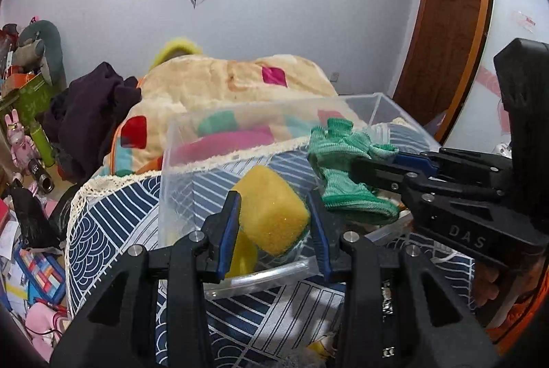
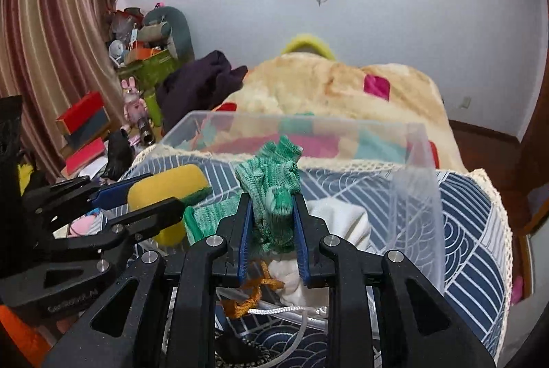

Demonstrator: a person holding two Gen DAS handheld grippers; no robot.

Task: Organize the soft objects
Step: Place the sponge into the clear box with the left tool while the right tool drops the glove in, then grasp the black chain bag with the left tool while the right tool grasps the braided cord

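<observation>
My left gripper (image 1: 272,224) is shut on a yellow sponge (image 1: 271,213) with a green scouring side and holds it over the near rim of a clear plastic bin (image 1: 178,141). My right gripper (image 2: 272,230) is shut on a green knitted glove (image 2: 271,189) and holds it over the same bin (image 2: 422,169). In the left wrist view the right gripper (image 1: 360,169) with the glove (image 1: 343,169) is at the right. In the right wrist view the left gripper (image 2: 151,196) with the sponge (image 2: 168,186) is at the left.
The bin stands on a blue-and-white patterned cloth (image 2: 473,241). A white cloth (image 2: 339,220) and an orange knitted piece (image 2: 250,296) lie under the right gripper. A cream blanket (image 2: 326,86) lies behind. Boxes and toys (image 2: 137,66) crowd the left.
</observation>
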